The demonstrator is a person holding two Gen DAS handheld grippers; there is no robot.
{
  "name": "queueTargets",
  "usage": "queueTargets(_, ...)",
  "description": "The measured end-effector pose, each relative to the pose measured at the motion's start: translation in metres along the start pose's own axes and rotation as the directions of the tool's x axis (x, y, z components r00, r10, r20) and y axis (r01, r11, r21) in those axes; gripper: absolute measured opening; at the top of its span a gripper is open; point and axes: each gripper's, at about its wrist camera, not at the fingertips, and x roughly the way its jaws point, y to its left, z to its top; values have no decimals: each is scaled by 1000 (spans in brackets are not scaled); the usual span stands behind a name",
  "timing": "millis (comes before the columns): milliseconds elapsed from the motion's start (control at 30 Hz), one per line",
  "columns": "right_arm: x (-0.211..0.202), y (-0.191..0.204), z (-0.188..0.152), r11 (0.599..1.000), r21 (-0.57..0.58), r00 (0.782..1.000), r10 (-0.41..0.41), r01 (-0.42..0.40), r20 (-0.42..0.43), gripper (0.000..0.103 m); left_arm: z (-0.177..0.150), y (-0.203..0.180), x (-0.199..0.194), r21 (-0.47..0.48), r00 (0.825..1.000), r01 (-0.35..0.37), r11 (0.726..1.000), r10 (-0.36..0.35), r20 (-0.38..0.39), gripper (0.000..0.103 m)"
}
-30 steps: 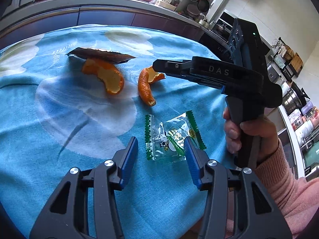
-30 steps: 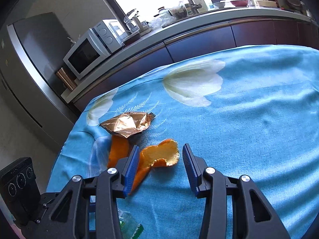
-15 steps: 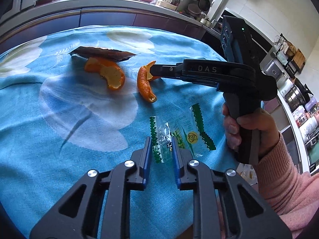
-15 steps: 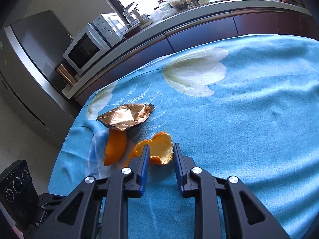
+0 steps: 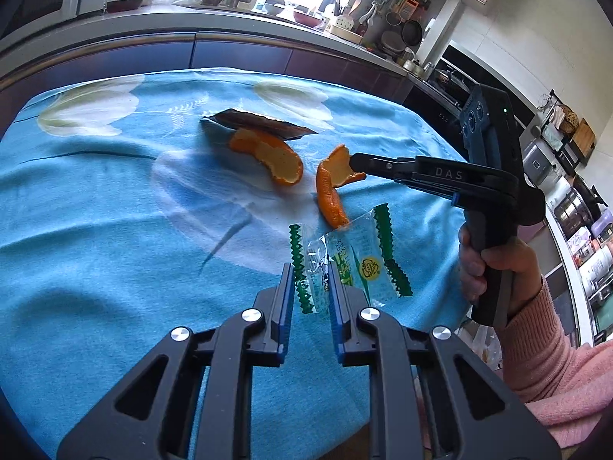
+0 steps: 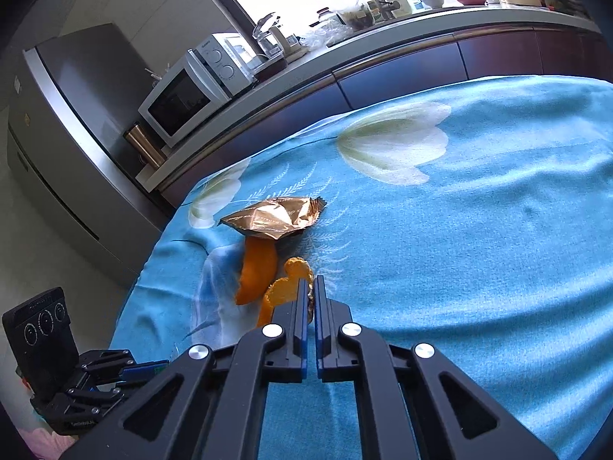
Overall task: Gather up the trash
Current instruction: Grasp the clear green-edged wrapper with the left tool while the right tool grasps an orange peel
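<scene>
A clear candy wrapper (image 5: pixel 364 264) with green zigzag ends sits between the fingers of my left gripper (image 5: pixel 310 272), whose jaws are closing and pinch its left part. My right gripper (image 6: pixel 313 283) is shut on the edge of a curled orange peel (image 6: pixel 285 289). In the left wrist view that peel (image 5: pixel 329 191) hangs from the right gripper (image 5: pixel 354 161), with its lower end near the cloth. A second orange peel (image 5: pixel 276 157) lies further back, partly under a brown foil wrapper (image 5: pixel 260 122). In the right wrist view the foil wrapper (image 6: pixel 276 216) covers the top of that peel (image 6: pixel 258 268).
All of it lies on a blue tablecloth (image 5: pixel 95 211) printed with white flowers. A kitchen counter (image 5: pixel 230 34) with dark cabinets runs behind the table. A microwave (image 6: pixel 184 96) and a steel fridge (image 6: pixel 76 115) stand at the left. A hand in a pink sleeve (image 5: pixel 536 345) holds the right gripper.
Both grippers closed: the left on the clear wrapper, the right on the orange peel's edge. The left gripper shifted with the wrapper, whose free end now stands up off the cloth.
</scene>
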Motion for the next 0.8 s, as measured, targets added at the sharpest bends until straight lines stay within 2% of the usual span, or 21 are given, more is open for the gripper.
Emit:
queueTargets(200, 2, 17, -6, 999, -24, 999, 41, -42, -22, 2, -5, 20, -19, -44, 999, -25, 999, 26, 27, 17)
queueTargets(333, 11, 26, -11, 998, -33, 998, 52, -53, -46, 8, -9, 28, -29, -67, 998, -37, 997, 40, 42, 17)
queueTargets(400, 15, 27, -14, 998, -27, 997, 54, -56, -61, 15, -10, 31, -32, -77, 998, -40, 996, 44, 48, 17)
queueTargets(467, 19, 27, -17, 999, -11, 996, 48, -49, -70, 40, -12, 35, -35, -84, 997, -47, 995, 52, 53, 17)
queueTargets(500, 20, 26, -19, 999, -6, 996, 46, -46, -76, 40, -13, 36, -36, -89, 997, -46, 995, 51, 54, 17)
queueTargets(633, 22, 28, -23, 998, -2, 994, 57, -58, -88, 38, -16, 41, -37, -98, 997, -47, 994, 52, 54, 17)
queueTargets(700, 23, 29, -24, 997, -2, 992, 74, -74, -105, 28, -18, 43, -37, -99, 997, -51, 994, 56, 54, 17)
queueTargets(733, 25, 31, -26, 997, -7, 990, 79, -80, -117, 15, -18, 44, -37, -102, 997, -50, 994, 56, 53, 17)
queueTargets(800, 28, 33, -29, 997, -20, 988, 77, -81, -130, 10, -19, 46, -37, -106, 997, -56, 993, 62, 54, 17)
